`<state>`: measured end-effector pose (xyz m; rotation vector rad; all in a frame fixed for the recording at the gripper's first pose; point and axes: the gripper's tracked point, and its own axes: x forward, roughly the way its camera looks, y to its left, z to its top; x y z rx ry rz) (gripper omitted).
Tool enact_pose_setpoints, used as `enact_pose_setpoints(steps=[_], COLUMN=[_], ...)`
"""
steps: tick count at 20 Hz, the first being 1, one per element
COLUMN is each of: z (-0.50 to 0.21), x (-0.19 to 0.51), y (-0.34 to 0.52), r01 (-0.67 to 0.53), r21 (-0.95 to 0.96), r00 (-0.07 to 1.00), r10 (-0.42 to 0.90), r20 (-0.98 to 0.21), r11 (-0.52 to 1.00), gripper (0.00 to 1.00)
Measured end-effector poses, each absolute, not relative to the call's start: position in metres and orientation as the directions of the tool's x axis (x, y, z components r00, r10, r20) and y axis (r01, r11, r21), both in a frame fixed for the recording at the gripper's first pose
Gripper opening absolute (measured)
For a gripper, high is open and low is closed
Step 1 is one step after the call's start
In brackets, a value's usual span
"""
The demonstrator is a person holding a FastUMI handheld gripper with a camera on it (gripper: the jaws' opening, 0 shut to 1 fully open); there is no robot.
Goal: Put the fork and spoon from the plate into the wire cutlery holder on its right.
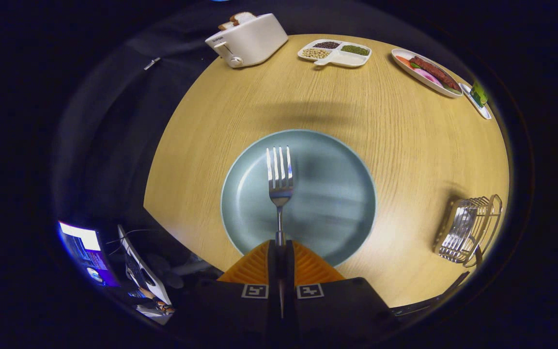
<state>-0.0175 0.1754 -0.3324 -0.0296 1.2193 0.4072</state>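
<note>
Between the two fingers, the gripper (279,245) pinched the handle of the fork (279,182), both fingers pressed together on it. Its tines pointed toward 12 o'clock, held over the plate (342,203). That plate lay just ahead of the fingers on the wooden table (221,126). At 3 o'clock from the plate, well apart from it, stood the wire cutlery holder (468,229). Whether the spoon was inside it could not be told. Beyond the plate, a toaster (247,39) sat at 11 o'clock, a divided dish (335,52) at 12 o'clock, and a food tray (426,72) at 1 o'clock.
</note>
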Motion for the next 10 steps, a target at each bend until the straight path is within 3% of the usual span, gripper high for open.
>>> enact_pose_setpoints(steps=[10], z=[-0.232], x=[-0.03], y=[0.043], r01=[-0.306], r21=[0.202], r00=[0.21], r10=[0.273], r20=[-0.939], r11=[0.93], gripper=[0.06])
